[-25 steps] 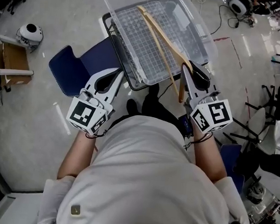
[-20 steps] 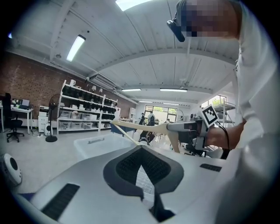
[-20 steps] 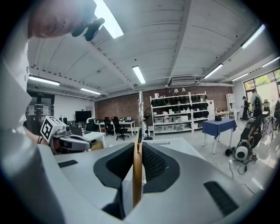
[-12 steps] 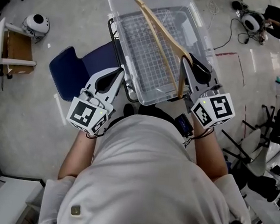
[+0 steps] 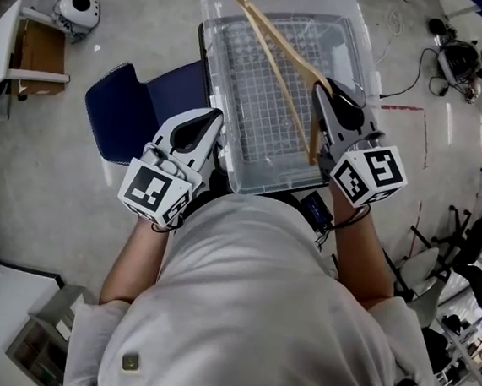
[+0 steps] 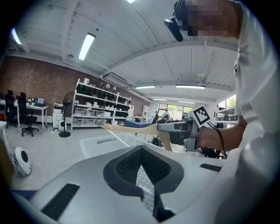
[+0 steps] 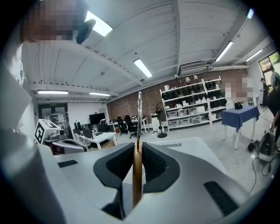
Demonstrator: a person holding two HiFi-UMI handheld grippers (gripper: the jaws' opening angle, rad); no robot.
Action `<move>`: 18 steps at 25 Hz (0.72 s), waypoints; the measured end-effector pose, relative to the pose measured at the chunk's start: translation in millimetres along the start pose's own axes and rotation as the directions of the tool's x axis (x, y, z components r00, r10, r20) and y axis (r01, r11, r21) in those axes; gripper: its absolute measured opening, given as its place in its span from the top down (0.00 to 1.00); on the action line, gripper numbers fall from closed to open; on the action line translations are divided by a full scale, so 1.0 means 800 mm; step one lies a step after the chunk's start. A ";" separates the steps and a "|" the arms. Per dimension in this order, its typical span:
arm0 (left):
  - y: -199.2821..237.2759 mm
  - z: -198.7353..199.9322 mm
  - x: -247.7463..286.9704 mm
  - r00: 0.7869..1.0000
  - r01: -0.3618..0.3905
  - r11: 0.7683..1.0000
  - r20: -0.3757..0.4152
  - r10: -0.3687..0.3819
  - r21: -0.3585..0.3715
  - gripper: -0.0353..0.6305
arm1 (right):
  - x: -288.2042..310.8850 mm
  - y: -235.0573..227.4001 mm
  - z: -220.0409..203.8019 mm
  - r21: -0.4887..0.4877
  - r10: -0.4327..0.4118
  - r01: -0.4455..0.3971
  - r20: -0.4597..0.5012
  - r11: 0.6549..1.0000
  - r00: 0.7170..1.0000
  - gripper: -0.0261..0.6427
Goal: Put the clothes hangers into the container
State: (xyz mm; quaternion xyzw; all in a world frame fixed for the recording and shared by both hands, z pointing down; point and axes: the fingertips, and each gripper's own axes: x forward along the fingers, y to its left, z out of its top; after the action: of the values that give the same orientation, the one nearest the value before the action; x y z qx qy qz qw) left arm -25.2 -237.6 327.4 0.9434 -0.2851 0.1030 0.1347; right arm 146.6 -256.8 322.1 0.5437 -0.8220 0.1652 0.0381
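Note:
A clear plastic container (image 5: 360, 69) stands on a wire cart just ahead of me. My right gripper (image 5: 322, 89) is shut on the lower end of a wooden clothes hanger (image 5: 277, 43). The hanger reaches out diagonally above the container's open top. In the right gripper view the hanger (image 7: 137, 175) stands edge-on between the pads (image 7: 151, 162). My left gripper (image 5: 217, 115) hangs at the container's near left corner, shut, with nothing in it. The left gripper view shows the hanger (image 6: 140, 129) and the container (image 6: 100, 142) beyond its own closed tips (image 6: 141, 151).
A blue chair (image 5: 139, 110) stands left of the cart. Further left are a cardboard box (image 5: 38, 50) under a white table and a round white device (image 5: 79, 9). Cables and gear (image 5: 457, 60) lie on the floor at right.
Both grippers have moved forward and the hanger has come along in the right one. The container now lies square in front of me, with the hanger further over it.

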 end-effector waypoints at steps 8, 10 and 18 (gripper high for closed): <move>0.022 -0.028 0.046 0.998 -0.040 0.999 -0.047 0.040 -0.009 0.92 | 0.072 -0.057 -0.075 0.052 0.024 -0.018 -0.118 0.998 0.993 0.86; 0.026 -0.033 0.054 0.997 -0.051 0.999 -0.054 0.050 -0.017 0.92 | 0.088 -0.066 -0.096 0.033 0.024 -0.019 -0.150 0.999 0.988 0.86; 0.027 -0.063 0.077 0.993 -0.080 0.994 -0.089 0.073 -0.075 0.92 | 0.130 -0.096 -0.195 0.037 0.039 -0.029 -0.299 0.999 0.953 0.86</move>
State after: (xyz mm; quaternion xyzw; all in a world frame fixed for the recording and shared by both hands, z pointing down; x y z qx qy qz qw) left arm 6.9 -270.0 396.0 0.9204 -0.3190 0.1372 0.1796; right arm 155.7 -327.2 512.5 0.4987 -0.8131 0.2597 0.1507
